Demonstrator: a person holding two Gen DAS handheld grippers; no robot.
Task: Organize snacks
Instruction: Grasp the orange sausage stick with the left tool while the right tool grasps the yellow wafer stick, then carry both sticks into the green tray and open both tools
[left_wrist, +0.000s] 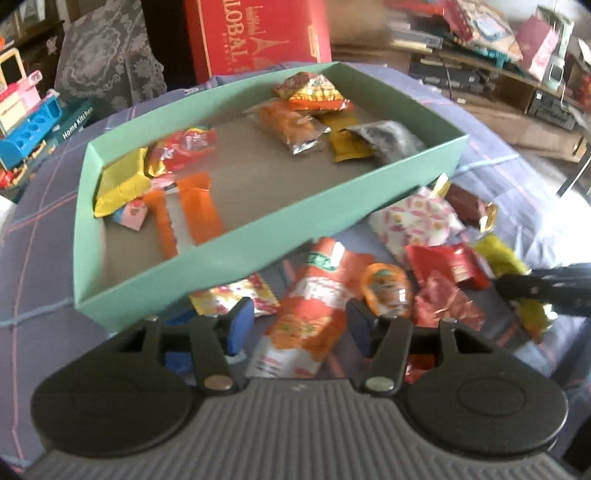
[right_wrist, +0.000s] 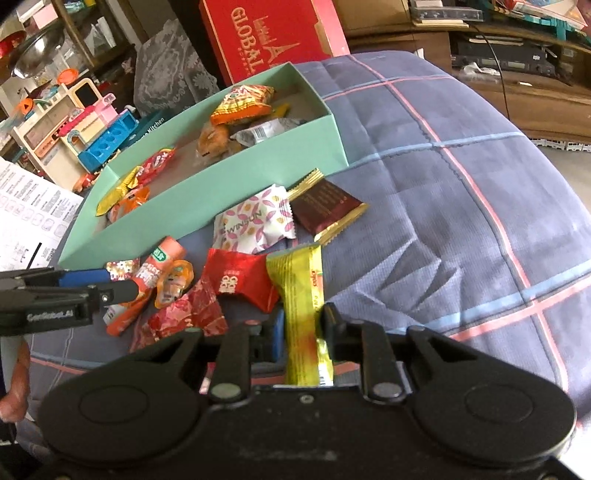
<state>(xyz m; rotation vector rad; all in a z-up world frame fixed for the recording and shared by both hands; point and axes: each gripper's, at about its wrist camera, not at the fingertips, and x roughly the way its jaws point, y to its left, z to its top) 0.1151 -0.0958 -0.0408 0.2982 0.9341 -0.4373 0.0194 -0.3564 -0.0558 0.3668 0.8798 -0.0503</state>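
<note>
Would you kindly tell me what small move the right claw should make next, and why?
Probably lift and carry the yellow snack bar to the green box: the right claw is already shut on it, and other snacks lie in that box.

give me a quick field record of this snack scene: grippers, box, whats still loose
left gripper: open, above the orange pouch, not gripping
right gripper: shut on the yellow bar
green box: on the quilt, snacks at both ends, middle bare
loose beside box: white packet, brown bar, red packet, jelly cup
stage: sorting partly done
</note>
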